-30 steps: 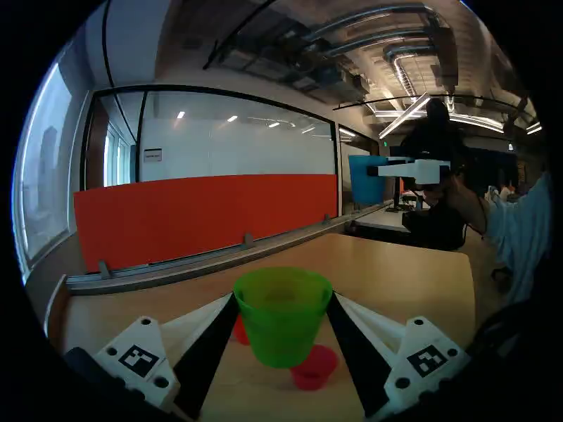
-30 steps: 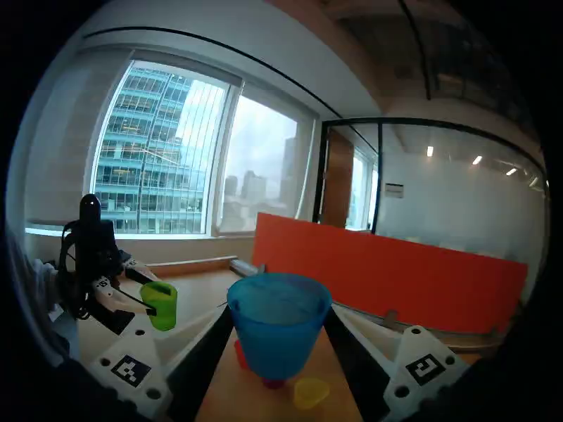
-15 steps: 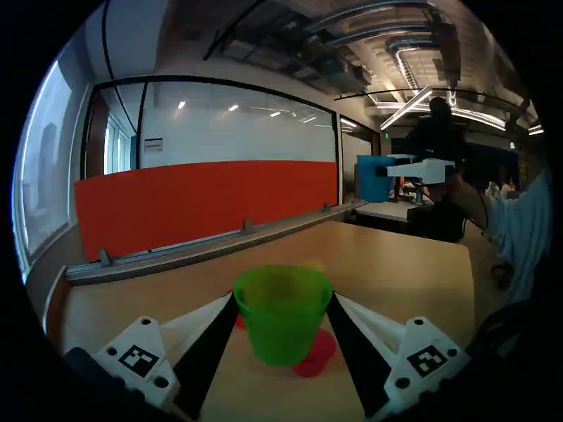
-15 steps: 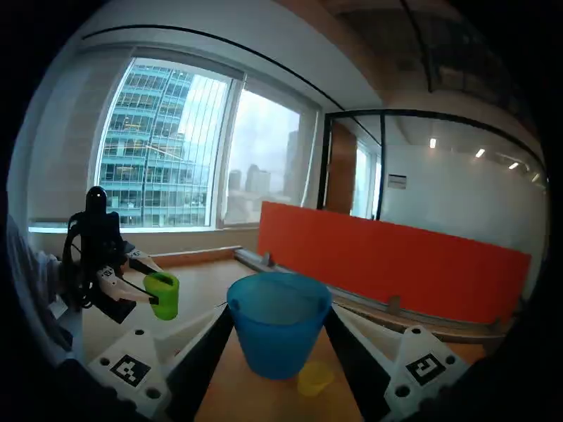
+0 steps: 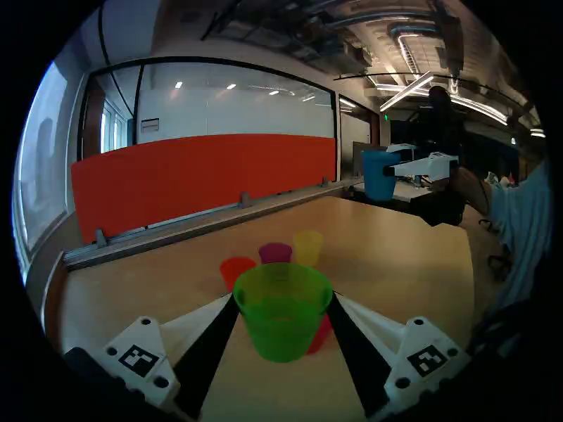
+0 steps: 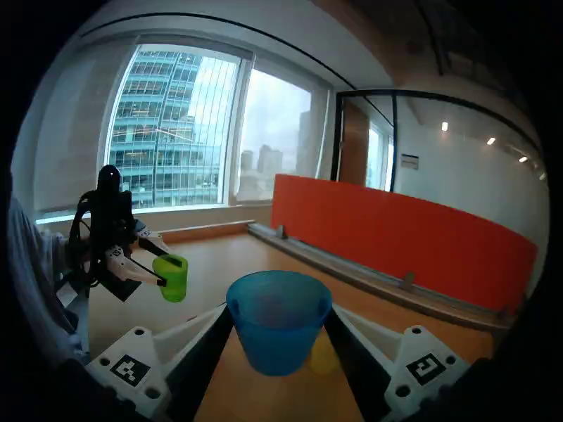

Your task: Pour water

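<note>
My left gripper [image 5: 283, 309] is shut on a translucent green cup [image 5: 281, 330], held upright above the wooden table [image 5: 401, 267]. Far off at the right, the right gripper [image 5: 421, 164] holds a blue cup [image 5: 379, 176] in the air. In the right gripper view, my right gripper [image 6: 279, 313] is shut on that blue cup [image 6: 279, 330], upright with its mouth up. The left gripper [image 6: 134, 267] with the green cup [image 6: 171, 277] hangs at the left, held by a person's hand. I cannot see water in either cup.
Small cups stand on the table behind the green cup: red [image 5: 236, 270], purple [image 5: 275, 252], yellow [image 5: 307, 247], and another red one [image 5: 321, 335] partly hidden. A yellow cup [image 6: 324, 357] shows behind the blue cup. An orange divider [image 5: 204, 179] bounds the table's far edge.
Both views have tipped down toward the table, bringing the small cups into sight. The blue cup has come lower in the left gripper view. Both cups stay gripped.
</note>
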